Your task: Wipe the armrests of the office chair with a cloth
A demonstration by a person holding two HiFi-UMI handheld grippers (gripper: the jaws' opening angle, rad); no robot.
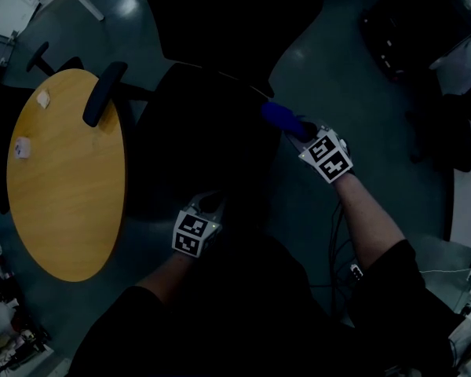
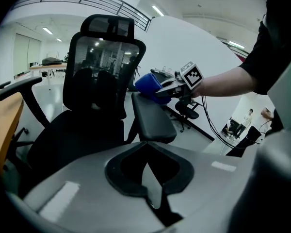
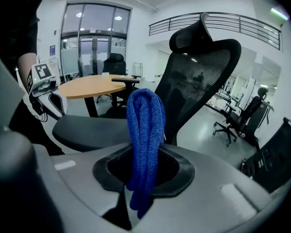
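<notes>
Cloth (image 3: 144, 130): blue, bunched, pinched by your right gripper (image 3: 141, 181), at the far end of the right armrest (image 2: 153, 119), contact unclear | left gripper (image 2: 150, 178): pressed together, empty, low by the chair seat (image 1: 204, 136) | Risk: the loose fold may drag free or skim the pad if you press lightly.

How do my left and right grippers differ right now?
The right gripper is shut on the blue cloth; the left gripper is shut on nothing. The right gripper holds the cloth at the far end of the armrest; the left gripper hangs short of its near end, touching nothing. Both carry marker cubes.
</notes>
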